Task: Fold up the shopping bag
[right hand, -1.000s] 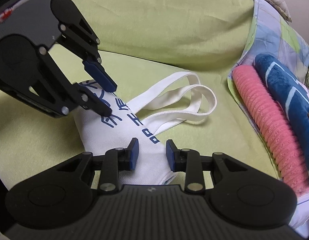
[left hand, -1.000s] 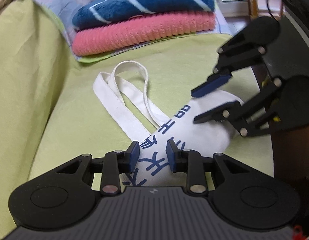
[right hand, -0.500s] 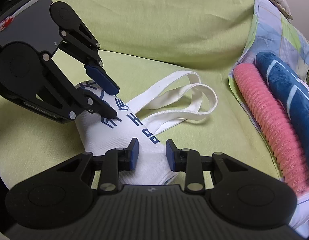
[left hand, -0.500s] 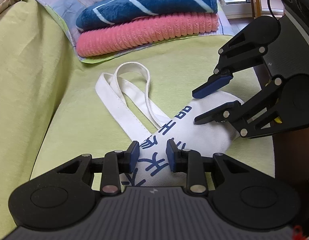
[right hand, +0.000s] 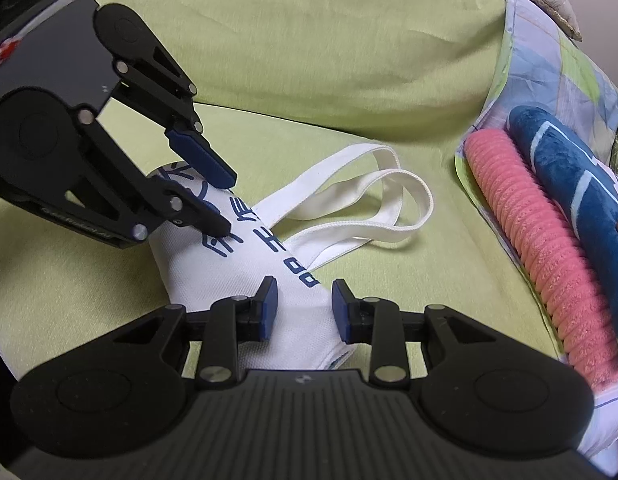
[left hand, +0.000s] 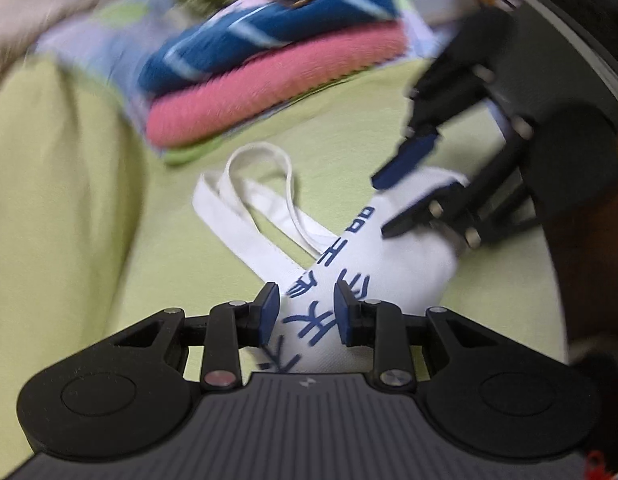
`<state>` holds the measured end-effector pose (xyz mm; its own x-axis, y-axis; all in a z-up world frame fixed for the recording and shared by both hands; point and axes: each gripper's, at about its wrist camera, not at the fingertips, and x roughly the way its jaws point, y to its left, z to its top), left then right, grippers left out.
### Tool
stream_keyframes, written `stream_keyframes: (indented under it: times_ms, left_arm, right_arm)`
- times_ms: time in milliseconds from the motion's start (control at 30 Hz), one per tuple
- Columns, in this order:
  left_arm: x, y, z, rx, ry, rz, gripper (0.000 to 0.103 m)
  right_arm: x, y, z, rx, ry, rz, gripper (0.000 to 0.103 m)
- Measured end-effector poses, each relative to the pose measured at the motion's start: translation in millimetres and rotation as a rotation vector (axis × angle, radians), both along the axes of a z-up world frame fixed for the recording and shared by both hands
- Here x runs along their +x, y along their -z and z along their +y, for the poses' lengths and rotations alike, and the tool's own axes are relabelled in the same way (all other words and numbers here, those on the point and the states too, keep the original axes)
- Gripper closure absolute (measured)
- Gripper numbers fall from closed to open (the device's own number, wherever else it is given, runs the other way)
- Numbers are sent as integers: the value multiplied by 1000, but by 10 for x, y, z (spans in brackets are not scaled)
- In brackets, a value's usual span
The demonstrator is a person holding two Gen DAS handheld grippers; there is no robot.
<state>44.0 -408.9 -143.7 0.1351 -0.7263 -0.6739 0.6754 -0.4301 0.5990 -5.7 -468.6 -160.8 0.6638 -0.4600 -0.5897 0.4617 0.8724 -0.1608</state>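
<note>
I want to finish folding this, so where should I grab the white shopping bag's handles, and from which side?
Probably pinch both handles together at their looped ends, coming from above: there the loops lie overlapped and clear of the bag body.

— What sort of place is shown?
— A home, most likely a bedroom or living room. A soft surface covered in a light green sheet [right hand: 293, 60] is seen, rising like a cushioned back.
— What else supports that?
— A pink knitted blanket [right hand: 549, 248] and a blue plush one [right hand: 569, 168] are stacked, folded, on a patchwork-patterned cloth [right hand: 549, 52].
</note>
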Motion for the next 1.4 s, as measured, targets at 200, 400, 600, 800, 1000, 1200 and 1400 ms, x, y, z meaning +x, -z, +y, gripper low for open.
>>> stream_keyframes:
  times_ms: [200, 400, 600, 800, 1000, 1200, 1400]
  left_arm:
    - [-106, 114, 389, 38, 210, -291, 58]
    - [-75, 505, 416, 63, 281, -478, 49]
    - [-111, 767, 270, 44, 273, -501, 43]
    - [-113, 735, 250, 34, 236, -470, 43]
    - [-136, 730, 283, 15, 215, -466, 43]
    - [-124, 706, 288, 14, 214, -456, 43]
    - [-65, 668, 293, 20, 227, -415, 43]
  right_arm:
    - [-12, 8, -3, 2, 8, -14, 75]
    - [-17, 16, -1, -1, 10, -20, 75]
    - [-20, 24, -16, 0, 11, -22, 75]
    - [-13, 32, -24, -11, 13, -36, 75]
    - [-184, -94, 163, -182, -117, -45, 49]
    - [-362, -31, 403, -336, -407, 96, 31]
    - [-248, 372, 416, -600, -470, 248, 41]
